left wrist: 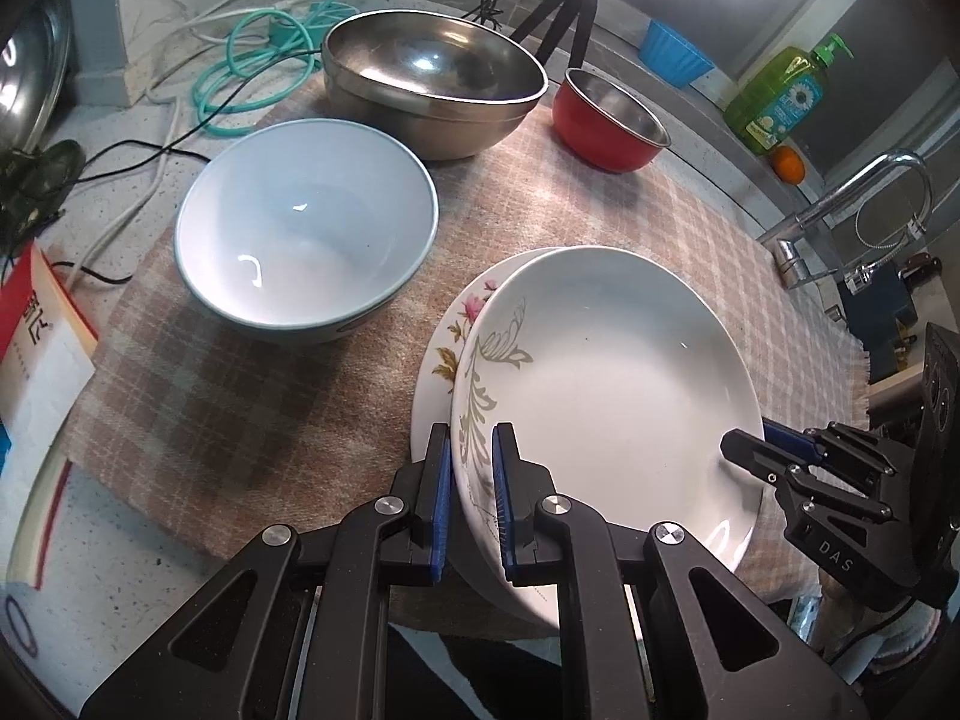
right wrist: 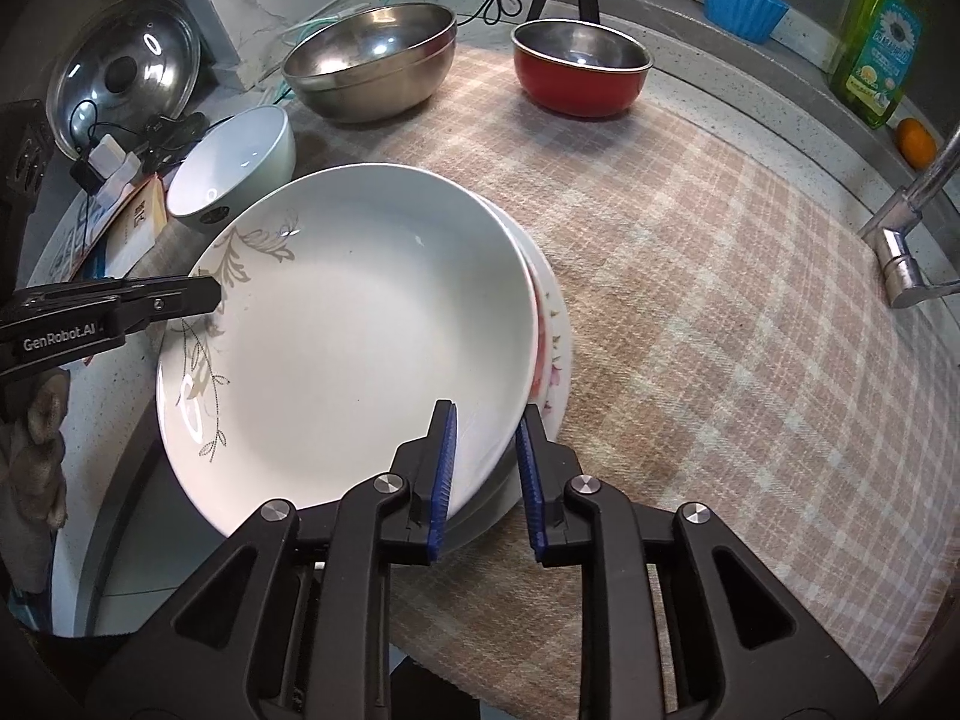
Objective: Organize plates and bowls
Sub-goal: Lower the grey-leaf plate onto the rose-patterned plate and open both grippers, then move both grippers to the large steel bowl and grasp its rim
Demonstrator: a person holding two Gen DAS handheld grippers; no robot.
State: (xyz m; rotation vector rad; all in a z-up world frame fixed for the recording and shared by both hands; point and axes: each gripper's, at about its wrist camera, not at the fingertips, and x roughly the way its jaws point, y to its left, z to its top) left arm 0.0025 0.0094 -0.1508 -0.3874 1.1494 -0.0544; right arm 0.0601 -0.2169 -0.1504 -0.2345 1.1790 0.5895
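Observation:
A white plate with a grey leaf print [left wrist: 606, 372] [right wrist: 360, 330] lies on a pink-flowered plate [left wrist: 462, 312] [right wrist: 555, 354] on the checked cloth. My left gripper [left wrist: 471, 498] straddles the white plate's left rim, with small gaps beside the pads. My right gripper [right wrist: 483, 474] straddles its right rim, the jaws wider than the rim. Each gripper shows in the other's view, the right one [left wrist: 756, 450] and the left one [right wrist: 204, 294]. A pale blue bowl [left wrist: 306, 228] [right wrist: 240, 168], a steel bowl [left wrist: 432, 78] [right wrist: 372, 60] and a red bowl [left wrist: 606, 114] [right wrist: 579, 69] stand behind.
The checked cloth [left wrist: 240, 396] [right wrist: 720, 300] covers the counter. A tap [left wrist: 852, 210] [right wrist: 912, 228] stands right. A soap bottle [left wrist: 780, 96] [right wrist: 879, 48], an orange [right wrist: 915, 141], a blue cup [right wrist: 741, 3], a tripod [left wrist: 570, 6], cables [left wrist: 240, 72], a pan lid [right wrist: 123, 96] and a booklet [left wrist: 36, 348] surround it.

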